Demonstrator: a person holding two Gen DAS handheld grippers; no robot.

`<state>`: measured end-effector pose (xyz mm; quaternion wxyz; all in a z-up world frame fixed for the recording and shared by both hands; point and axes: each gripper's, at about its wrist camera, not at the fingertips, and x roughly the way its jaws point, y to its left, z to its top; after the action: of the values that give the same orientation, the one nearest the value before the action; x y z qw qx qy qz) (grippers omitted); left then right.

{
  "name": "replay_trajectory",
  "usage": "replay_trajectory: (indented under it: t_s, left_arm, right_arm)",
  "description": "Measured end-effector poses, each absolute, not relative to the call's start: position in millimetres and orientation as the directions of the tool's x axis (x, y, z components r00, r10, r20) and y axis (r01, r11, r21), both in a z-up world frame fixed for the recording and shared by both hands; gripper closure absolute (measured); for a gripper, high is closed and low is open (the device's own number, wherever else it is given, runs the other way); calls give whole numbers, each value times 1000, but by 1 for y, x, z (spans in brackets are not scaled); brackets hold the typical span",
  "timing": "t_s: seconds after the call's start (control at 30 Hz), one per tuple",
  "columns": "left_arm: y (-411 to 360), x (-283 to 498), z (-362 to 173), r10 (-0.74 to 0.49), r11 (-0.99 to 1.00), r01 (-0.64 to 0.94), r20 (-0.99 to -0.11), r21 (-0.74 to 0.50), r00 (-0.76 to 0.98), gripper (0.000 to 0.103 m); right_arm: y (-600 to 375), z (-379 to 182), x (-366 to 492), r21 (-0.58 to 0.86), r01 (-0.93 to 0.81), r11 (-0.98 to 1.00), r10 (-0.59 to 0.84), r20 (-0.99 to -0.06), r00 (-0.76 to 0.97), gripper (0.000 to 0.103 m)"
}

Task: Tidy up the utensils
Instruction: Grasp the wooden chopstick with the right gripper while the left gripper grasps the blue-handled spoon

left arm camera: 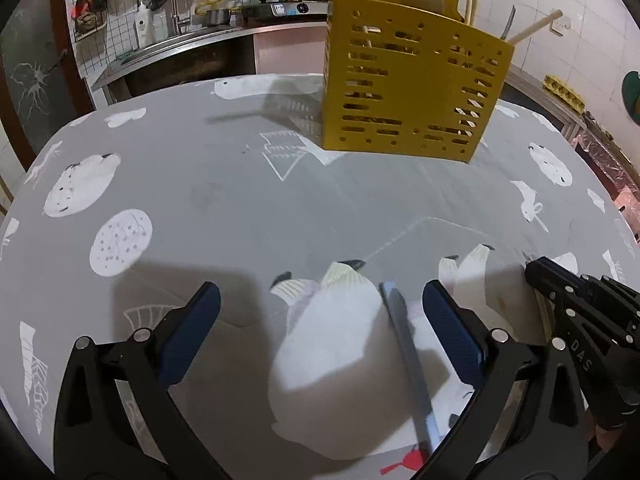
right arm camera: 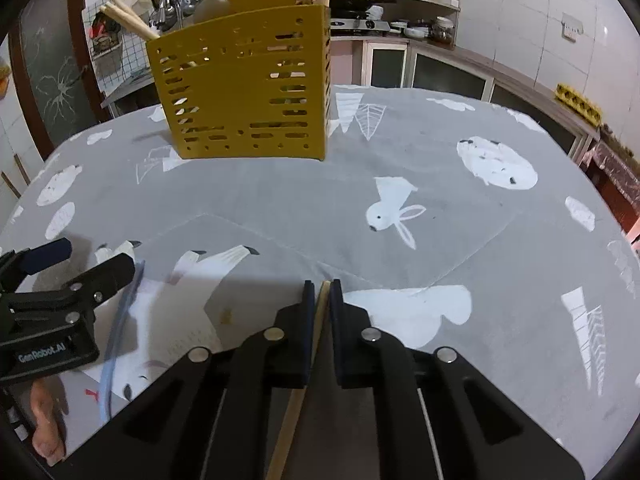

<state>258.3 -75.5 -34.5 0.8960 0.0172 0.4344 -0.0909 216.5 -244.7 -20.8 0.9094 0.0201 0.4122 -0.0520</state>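
Right gripper (right arm camera: 319,292) clamped on chopstick (right arm camera: 294,412) | left gripper (left arm camera: 320,312) wide apart over blue utensil (left arm camera: 408,360) | labels: "GenRobot.AI", "DAS" | yellow caddy (right arm camera: 244,88) behind

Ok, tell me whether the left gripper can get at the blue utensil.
Probably yes: the left gripper is open, the blue utensil lies on the table between its fingers, and nothing covers it.

both grippers are black plastic with angular linkage arms joined by round silver rivets. the left gripper (left arm camera: 320,328) carries dark blue textured pads (left arm camera: 452,332) on its fingers, and in the right wrist view its body bears white "genrobot.ai" lettering. the right gripper (right arm camera: 321,300) has the same dark blue pads, and white letters "das" show on its side in the left wrist view.
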Motion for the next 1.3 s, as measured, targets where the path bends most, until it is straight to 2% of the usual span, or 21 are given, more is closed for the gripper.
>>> replay_trajectory:
  t_s: [0.13, 0.23, 0.3, 0.43, 0.5, 0.57, 0.7, 0.8, 1.1, 1.3]
  left_arm:
    - [-82, 256, -37, -174, 980, 183, -788, -79, 590, 8]
    - [-91, 255, -42, -164, 977, 208, -801, -50, 576, 23]
    - [-95, 253, -44, -147, 977, 212, -797, -24, 585, 27]
    - [-97, 251, -42, -155, 974, 225, -792, -23, 590, 53]
    - [-99, 249, -42, -152, 972, 233, -795, -13, 587, 59]
    - [-101, 248, -41, -166, 968, 251, -798, -20, 579, 70]
    - [-103, 249, -40, -174, 964, 264, -798, -19, 577, 78]
    - [-101, 251, -39, -179, 965, 259, -799, -30, 574, 89]
    - [-98, 254, -37, -196, 966, 255, -795, -54, 575, 92]
    - [-94, 249, -23, -206, 966, 254, -761, -56, 615, 94]
  right_arm:
    - [-251, -19, 215, -10, 129, 992, -93, -747, 659, 95]
    - [-253, -20, 215, 3, 132, 991, -85, -745, 661, 95]
    - [-252, -20, 214, -2, 132, 991, -90, -744, 663, 95]
    - [-253, -20, 214, 12, 134, 991, -80, -743, 664, 95]
    - [-253, -20, 214, 18, 135, 991, -77, -743, 665, 95]
    - [-252, -20, 214, 16, 135, 991, -79, -743, 665, 95]
    - [-253, -20, 214, 13, 134, 991, -80, -744, 663, 95]
    - [-252, -20, 214, 17, 132, 991, -75, -746, 662, 95]
    - [-252, -19, 214, 49, 134, 990, -54, -740, 670, 97]
    - [-252, -14, 212, 70, 130, 989, -39, -722, 691, 99]
